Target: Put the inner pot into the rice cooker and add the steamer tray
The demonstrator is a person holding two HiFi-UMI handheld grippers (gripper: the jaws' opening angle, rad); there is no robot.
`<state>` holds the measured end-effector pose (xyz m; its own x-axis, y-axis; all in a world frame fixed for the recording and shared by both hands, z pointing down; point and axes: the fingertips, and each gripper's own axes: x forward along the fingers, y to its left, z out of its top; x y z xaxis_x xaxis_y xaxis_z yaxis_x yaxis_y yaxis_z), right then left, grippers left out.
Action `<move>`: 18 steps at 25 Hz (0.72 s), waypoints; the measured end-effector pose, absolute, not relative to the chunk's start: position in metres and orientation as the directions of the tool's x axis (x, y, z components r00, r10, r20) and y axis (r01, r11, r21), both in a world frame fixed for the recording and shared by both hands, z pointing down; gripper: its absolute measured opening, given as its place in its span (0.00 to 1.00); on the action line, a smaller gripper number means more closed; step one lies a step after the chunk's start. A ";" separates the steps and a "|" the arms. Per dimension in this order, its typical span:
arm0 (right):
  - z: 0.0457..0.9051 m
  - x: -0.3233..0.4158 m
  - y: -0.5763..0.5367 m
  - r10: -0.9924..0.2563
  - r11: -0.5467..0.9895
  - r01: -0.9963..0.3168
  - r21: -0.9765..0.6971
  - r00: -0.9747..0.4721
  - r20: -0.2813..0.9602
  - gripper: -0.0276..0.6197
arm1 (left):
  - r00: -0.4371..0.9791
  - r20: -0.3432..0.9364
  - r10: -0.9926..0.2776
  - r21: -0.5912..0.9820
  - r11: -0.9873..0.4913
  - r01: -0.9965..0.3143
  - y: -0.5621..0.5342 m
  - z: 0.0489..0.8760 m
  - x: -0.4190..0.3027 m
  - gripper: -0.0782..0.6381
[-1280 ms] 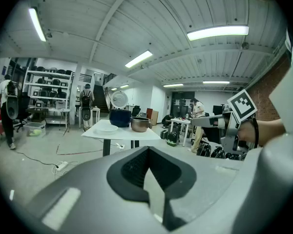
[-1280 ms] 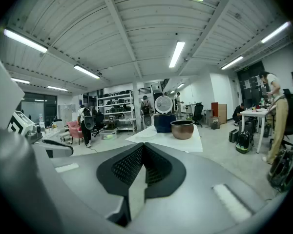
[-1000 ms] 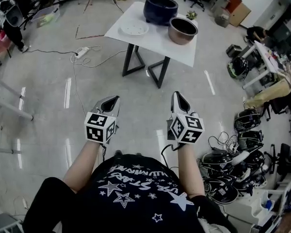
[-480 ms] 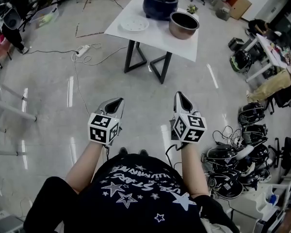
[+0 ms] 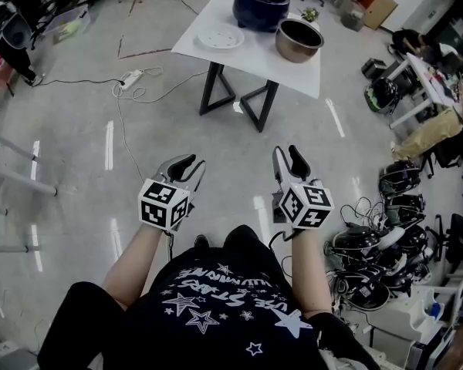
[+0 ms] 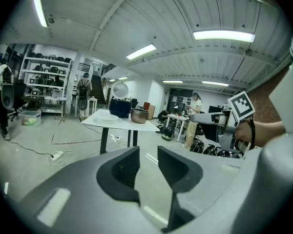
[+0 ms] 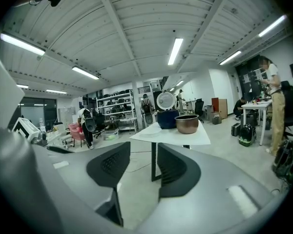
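The left gripper (image 5: pixel 187 163) and the right gripper (image 5: pixel 287 154) are held side by side over the floor (image 5: pixel 139 129), close in front of the person and well apart from the table. The fingers of the left gripper are released, with a clear gap and only floor showing through it. The fingers of the right gripper have just been parting and stand released too, with nothing between them.

The inner pot (image 5: pixel 299 39) sits upright on the white tabletop (image 5: pixel 255 56), far ahead of both sets of fingers and touched by neither. It stands just beside the dark blue rice cooker (image 5: pixel 260 6), on its right as the head view shows it. The steamer tray (image 5: pixel 220 37), a pale round disc, lies flat on the cooker's other side, near the tabletop's left edge.

In the right gripper view the pot (image 7: pixel 187 124) appears above and slightly right of the finger gap. The tray there is probably the faint pale shape on the tabletop's left part, though it barely stands out.
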<state>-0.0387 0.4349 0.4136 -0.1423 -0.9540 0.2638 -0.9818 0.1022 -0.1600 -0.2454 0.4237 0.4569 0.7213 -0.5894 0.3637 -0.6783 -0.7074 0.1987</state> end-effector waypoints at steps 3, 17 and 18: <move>0.424 -0.047 0.432 -0.943 0.096 -0.975 -0.198 -0.153 0.294 0.52 | 0.740 0.349 -0.575 0.216 -0.719 -0.661 0.421 0.458 -0.249 0.43; 0.464 0.010 0.360 -0.930 0.019 -0.967 -0.256 -0.111 0.350 0.71 | 0.749 0.405 -0.524 0.260 -0.720 -0.644 0.353 0.493 -0.209 0.71; 0.466 0.021 0.348 -0.930 0.017 -0.967 -0.255 -0.109 0.352 0.70 | 0.747 0.408 -0.525 0.256 -0.720 -0.645 0.342 0.493 -0.201 0.71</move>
<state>0.0212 0.3484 0.4655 -0.1088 -0.9298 0.3515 -0.9667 0.0166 -0.2554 -0.2008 0.3417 0.4930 0.7475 -0.5246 0.4075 -0.6450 -0.7201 0.2560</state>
